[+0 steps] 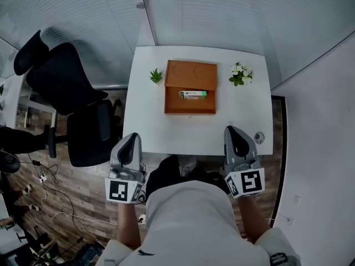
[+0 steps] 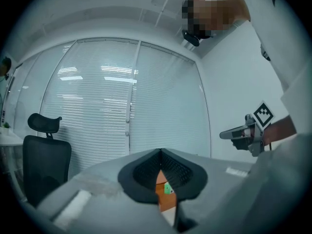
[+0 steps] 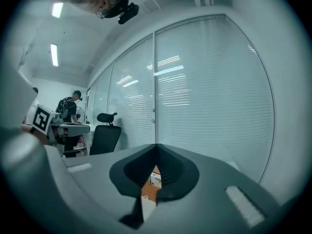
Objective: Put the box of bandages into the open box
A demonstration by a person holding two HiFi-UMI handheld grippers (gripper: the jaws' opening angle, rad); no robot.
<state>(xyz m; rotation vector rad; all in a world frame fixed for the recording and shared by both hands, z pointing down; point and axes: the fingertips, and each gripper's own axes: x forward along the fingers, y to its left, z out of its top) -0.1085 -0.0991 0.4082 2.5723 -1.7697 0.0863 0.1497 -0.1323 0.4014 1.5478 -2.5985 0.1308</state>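
Bandage box (image 1: 193, 95) is lying inside the open box (image 1: 190, 111), which is sitting mid-way across the white table (image 1: 147, 126) with its lid lying open on the far side. In the head view the left gripper (image 1: 132, 140) and the right gripper (image 1: 236, 134) are hovering over the table's near edge, well apart from the box. A small green plant (image 1: 156, 75) is standing left of the box, and a white-flowered plant (image 1: 241, 73) is standing right of it. A black office chair (image 1: 72, 98) is standing on the wooden floor (image 1: 83, 193) beside the table.

In the left gripper view the jaws are meeting at their tips and gripping nothing. The orange box and the green-ended carton in it are showing through the slit beneath. Window blinds (image 2: 122, 111) are filling the background.

In the right gripper view the jaws are likewise pressing together, empty, with the box showing below them. A person (image 3: 68, 106) is standing at a desk far off on the left.
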